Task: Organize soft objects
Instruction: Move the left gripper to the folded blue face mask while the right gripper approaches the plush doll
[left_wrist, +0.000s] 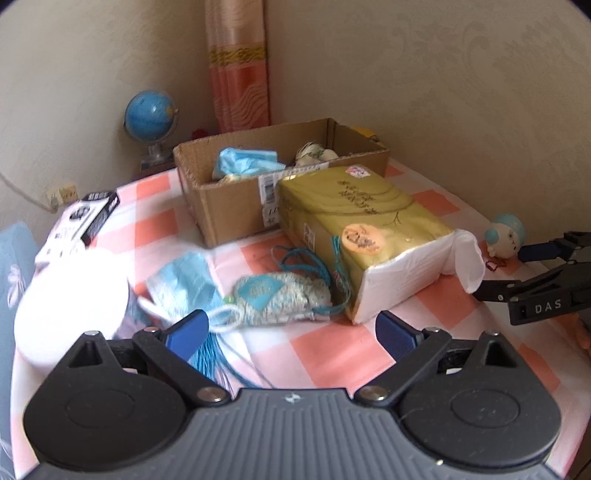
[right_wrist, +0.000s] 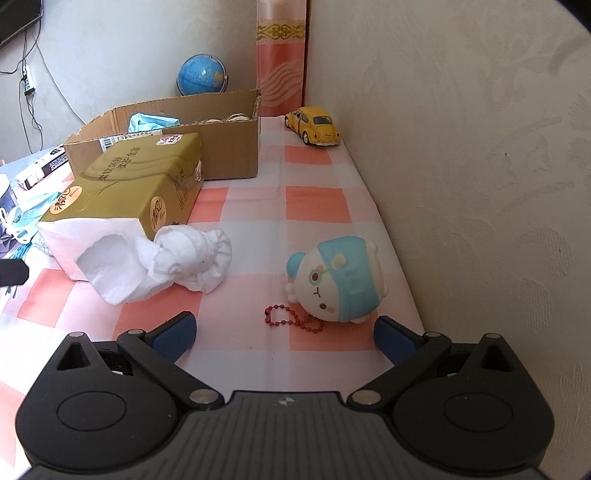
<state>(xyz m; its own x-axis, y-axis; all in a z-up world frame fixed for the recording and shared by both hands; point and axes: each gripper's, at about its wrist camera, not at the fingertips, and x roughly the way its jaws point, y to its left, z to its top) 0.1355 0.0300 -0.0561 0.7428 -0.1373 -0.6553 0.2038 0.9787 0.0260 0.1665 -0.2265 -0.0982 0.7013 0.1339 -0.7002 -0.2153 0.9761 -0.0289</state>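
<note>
A blue-and-white squishy toy with a red bead chain lies just ahead of my open, empty right gripper. My left gripper is open and empty, just short of a knitted blue pouch with a tassel and a blue face mask. A gold tissue pack with white tissue spilling out lies mid-table. An open cardboard box behind it holds a blue bag and a small soft item. The right gripper shows at the edge of the left wrist view.
A checked pink-and-white cloth covers the table, against a wall on the right. A yellow toy car and a globe stand at the back. A black-and-white box and a white round object sit at the left.
</note>
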